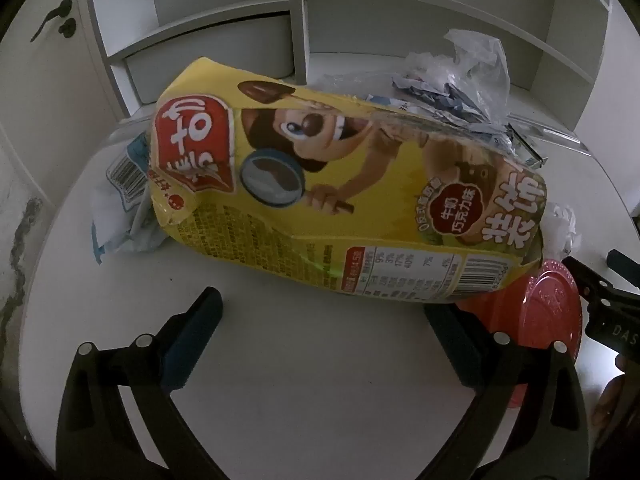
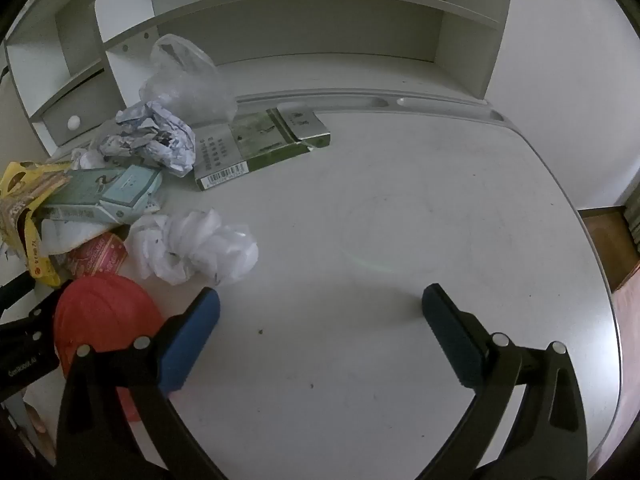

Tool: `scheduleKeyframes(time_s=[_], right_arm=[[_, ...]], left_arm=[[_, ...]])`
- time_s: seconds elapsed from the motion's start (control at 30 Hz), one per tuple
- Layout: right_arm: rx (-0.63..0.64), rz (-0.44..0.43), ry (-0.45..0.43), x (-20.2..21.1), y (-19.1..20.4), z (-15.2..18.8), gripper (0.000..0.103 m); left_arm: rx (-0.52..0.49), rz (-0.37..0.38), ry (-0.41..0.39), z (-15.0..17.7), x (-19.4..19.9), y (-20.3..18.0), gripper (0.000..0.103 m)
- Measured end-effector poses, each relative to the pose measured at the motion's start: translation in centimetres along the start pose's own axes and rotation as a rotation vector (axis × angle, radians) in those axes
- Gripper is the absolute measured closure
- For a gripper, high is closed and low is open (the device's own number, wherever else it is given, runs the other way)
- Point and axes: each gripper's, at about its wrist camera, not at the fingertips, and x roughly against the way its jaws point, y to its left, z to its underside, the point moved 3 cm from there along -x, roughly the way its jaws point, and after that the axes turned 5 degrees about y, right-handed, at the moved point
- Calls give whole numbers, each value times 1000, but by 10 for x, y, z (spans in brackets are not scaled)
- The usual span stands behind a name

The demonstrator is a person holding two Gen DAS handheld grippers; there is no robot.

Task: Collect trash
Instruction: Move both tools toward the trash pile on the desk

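Observation:
A crushed yellow snack box [image 1: 320, 184] with a cartoon dog lies across the white desk [image 1: 304, 380], just beyond my left gripper [image 1: 324, 312], which stands open over bare desk. A red cup [image 1: 548, 312] lies on its side by the left gripper's right finger. In the right wrist view the same red cup [image 2: 100, 316] lies behind the left finger of my right gripper [image 2: 320, 300], which is open with nothing between its fingers. A white crumpled tissue [image 2: 196, 248] lies just ahead of that finger. Crumpled printed paper [image 2: 152, 140], a clear plastic bag [image 2: 184, 76] and a flattened green carton [image 2: 260, 140] lie farther back.
A pale blue carton [image 2: 108, 196] leans by the yellow box [image 2: 24, 196]. A white wrapper with a barcode [image 1: 124, 192] lies left of the box. White shelves [image 1: 296, 20] rise behind the desk. The other gripper's black frame [image 1: 608, 312] shows at the right edge.

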Motion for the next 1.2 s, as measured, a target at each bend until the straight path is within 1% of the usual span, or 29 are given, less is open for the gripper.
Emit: scheduleKeyframes(time_s=[0.77, 0.83, 0.87, 0.93, 0.97, 1.03, 1.13, 1.2], right_arm=[[4, -4, -1, 0, -1, -1, 5], [-13, 8, -5, 1, -3, 0, 6], [-29, 14, -17, 3, -4, 3, 6], [-39, 7, -90, 17, -5, 3, 6], [-32, 12, -142, 26, -4, 3, 6], [-11, 11, -189, 39, -2, 5, 6], [-10, -47, -247, 64, 0, 8, 6], [6, -74, -277, 82, 2, 10, 6]], left_arm=[[7, -5, 1, -1, 0, 1, 6], [3, -4, -1, -1, 0, 2, 6], [-2, -4, -1, -1, 1, 2, 6], [-14, -5, -12, 3, 5, 2, 6], [-18, -2, -29, 6, 10, 2, 6], [-31, 4, -61, 11, 21, 2, 6], [-30, 12, -119, 12, 40, 1, 6], [-26, 2, -161, 15, 55, 4, 6]])
